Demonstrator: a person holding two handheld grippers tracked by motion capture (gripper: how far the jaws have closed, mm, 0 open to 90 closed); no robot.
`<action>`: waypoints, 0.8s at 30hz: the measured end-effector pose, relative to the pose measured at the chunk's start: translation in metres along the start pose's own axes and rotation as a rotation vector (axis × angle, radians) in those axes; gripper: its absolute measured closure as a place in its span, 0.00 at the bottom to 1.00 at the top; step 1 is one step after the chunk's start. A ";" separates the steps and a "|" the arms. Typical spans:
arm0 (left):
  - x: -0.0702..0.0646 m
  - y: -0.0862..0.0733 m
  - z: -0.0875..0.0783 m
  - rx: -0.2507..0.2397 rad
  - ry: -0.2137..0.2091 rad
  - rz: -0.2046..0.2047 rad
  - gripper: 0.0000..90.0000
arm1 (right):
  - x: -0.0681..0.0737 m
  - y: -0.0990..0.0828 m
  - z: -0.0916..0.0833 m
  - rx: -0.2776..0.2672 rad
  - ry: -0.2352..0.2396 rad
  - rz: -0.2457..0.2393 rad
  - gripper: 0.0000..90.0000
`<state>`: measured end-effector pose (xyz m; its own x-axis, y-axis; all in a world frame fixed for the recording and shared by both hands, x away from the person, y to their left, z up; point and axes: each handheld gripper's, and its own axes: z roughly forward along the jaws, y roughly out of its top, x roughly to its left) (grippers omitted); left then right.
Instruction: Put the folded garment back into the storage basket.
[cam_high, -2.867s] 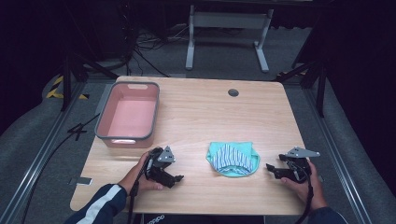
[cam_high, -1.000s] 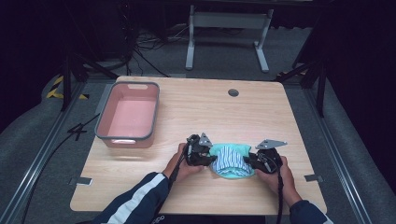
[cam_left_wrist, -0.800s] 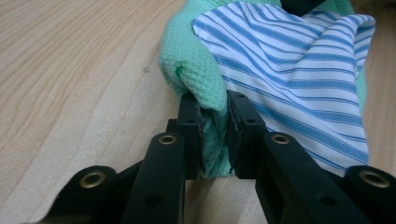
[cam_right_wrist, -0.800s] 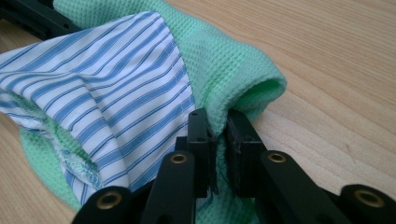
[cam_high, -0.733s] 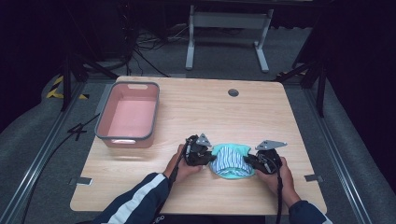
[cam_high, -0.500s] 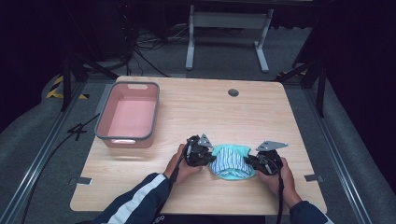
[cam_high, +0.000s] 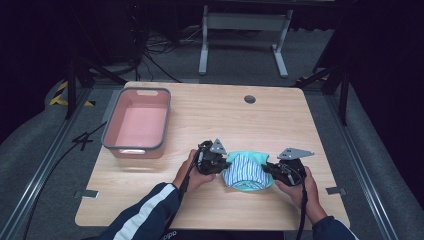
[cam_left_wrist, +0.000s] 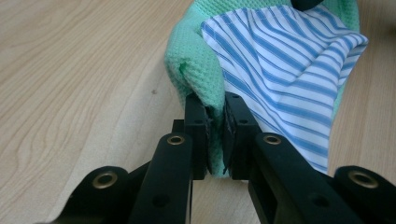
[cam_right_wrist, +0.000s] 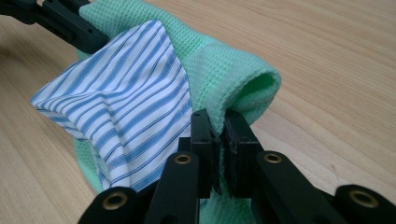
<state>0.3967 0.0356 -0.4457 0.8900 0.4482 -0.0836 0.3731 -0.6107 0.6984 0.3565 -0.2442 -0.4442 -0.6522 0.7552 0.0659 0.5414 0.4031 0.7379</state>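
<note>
Dark room, pale wooden table (cam_high: 215, 115), pink bin (cam_high: 137, 122), green-striped cloth (cam_high: 247, 171).

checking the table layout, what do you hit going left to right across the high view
pink tub → left gripper → green and striped cloth → right gripper

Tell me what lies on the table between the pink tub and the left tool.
Nothing: in the high view the stretch of table between the pink tub and the left tool is bare wood.
</note>
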 end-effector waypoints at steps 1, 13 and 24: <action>0.000 0.003 -0.003 -0.005 0.003 0.006 0.91 | 0.000 0.002 -0.001 -0.003 -0.001 0.000 0.93; 0.009 0.010 -0.023 -0.015 0.020 -0.001 0.91 | 0.006 0.025 0.003 -0.019 0.014 0.010 0.93; 0.025 0.011 -0.047 -0.009 0.057 -0.025 0.91 | 0.014 0.047 0.009 -0.038 0.032 0.004 0.93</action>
<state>0.4111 0.0707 -0.4071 0.8642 0.4994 -0.0609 0.3921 -0.5929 0.7033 0.3780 -0.2097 -0.4145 -0.6671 0.7395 0.0904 0.5239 0.3794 0.7626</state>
